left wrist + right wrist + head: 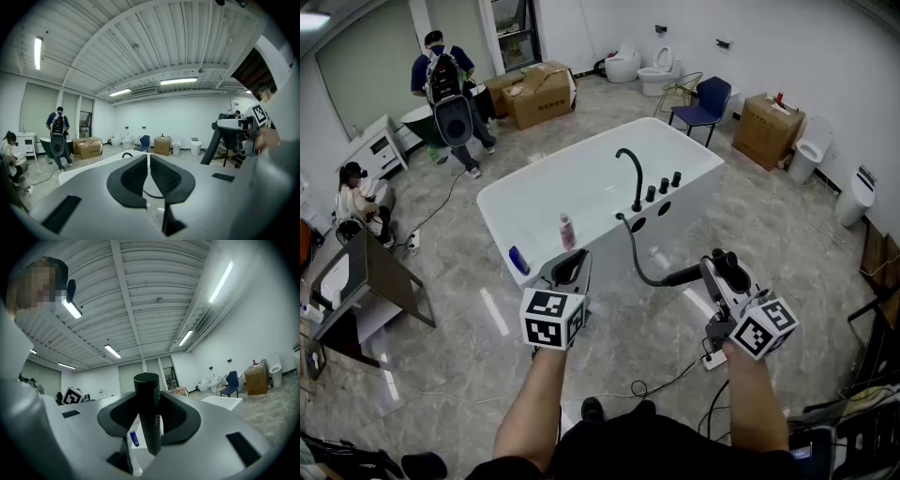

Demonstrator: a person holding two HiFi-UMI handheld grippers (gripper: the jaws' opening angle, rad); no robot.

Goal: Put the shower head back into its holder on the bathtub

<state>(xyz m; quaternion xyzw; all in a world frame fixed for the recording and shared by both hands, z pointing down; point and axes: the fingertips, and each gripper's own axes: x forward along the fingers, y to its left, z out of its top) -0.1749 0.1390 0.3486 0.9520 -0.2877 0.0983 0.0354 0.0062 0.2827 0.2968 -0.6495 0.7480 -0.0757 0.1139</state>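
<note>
Shower head (148, 408) in right hand-held gripper (722, 270)

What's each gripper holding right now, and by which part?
Right gripper: black shower head, clamped round its cylindrical handle. Left gripper: shut, empty.

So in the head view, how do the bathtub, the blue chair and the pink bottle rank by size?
1. bathtub, clearly largest.
2. blue chair, which stands farther off, so looks smaller than it is.
3. pink bottle on the tub rim.
</note>
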